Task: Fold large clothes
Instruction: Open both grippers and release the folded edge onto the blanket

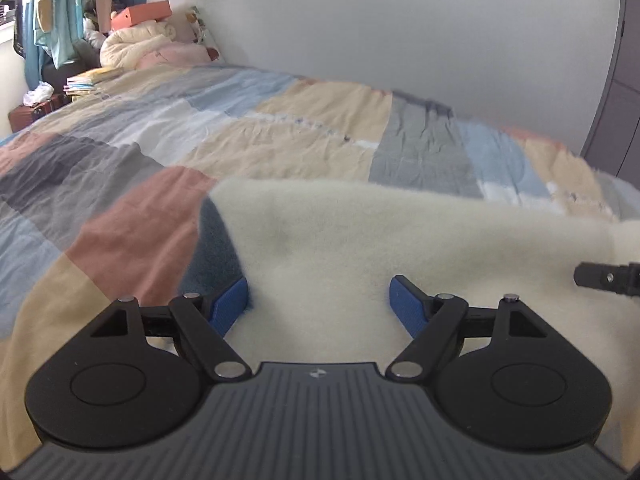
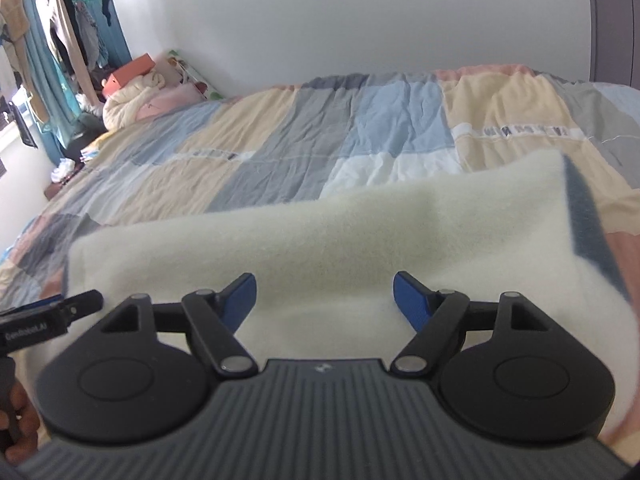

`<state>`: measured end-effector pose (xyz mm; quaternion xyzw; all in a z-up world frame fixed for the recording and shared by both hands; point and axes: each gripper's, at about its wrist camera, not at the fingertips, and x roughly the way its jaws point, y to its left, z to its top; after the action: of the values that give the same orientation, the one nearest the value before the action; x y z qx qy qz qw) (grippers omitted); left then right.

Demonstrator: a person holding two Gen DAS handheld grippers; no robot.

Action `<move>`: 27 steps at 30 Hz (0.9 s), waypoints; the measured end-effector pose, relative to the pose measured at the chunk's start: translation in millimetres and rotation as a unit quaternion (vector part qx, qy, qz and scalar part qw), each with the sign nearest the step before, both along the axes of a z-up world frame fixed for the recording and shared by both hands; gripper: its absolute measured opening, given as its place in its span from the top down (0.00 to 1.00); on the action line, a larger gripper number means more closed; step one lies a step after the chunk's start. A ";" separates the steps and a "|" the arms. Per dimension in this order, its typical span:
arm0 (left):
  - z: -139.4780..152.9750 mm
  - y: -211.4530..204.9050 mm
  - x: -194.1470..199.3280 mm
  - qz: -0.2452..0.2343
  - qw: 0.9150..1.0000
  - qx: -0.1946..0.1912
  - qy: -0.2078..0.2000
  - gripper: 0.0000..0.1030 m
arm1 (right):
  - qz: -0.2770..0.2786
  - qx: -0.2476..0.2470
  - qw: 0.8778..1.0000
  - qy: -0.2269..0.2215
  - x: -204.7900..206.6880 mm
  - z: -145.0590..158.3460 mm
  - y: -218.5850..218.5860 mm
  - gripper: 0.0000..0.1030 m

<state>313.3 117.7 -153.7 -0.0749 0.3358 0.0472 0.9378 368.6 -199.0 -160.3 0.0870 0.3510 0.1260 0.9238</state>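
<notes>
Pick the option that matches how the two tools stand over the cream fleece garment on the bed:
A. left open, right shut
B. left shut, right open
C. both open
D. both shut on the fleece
C: the left tool and right tool each show blue fingers spread wide apart over the cream fleece garment, clamping nothing.

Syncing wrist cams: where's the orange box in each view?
Left wrist: orange box upper left, atop the cream bundle at the bed's far end.
Right wrist: orange box upper left, on the same cream bundle.
Shared landmark: white fleece garment lies ahead of both claws.
</notes>
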 end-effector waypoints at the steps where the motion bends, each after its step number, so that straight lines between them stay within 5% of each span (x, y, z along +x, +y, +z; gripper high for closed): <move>1: -4.6 1.7 2.6 -0.002 1.000 -0.007 0.004 0.18 | 0.001 -0.003 1.000 0.006 5.0 -6.6 2.6 0.23; 11: -7.4 6.4 2.1 0.010 0.999 -0.039 0.006 0.16 | 0.008 -0.024 1.000 -0.013 12.0 -23.5 12.1 0.21; 22: 13.0 -40.0 -82.3 0.008 0.999 -0.051 -0.008 0.16 | 0.011 -0.021 1.000 -0.009 -34.3 -4.8 7.2 0.21; 27: 15.7 -49.3 -109.3 -0.002 0.990 -0.144 0.009 0.10 | 0.013 0.015 1.000 0.003 -65.4 10.5 -3.2 0.21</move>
<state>204.0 68.4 -138.0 -0.2076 0.3480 -0.0028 0.9142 303.3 -202.2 -149.8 0.0967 0.3530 0.1435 0.9195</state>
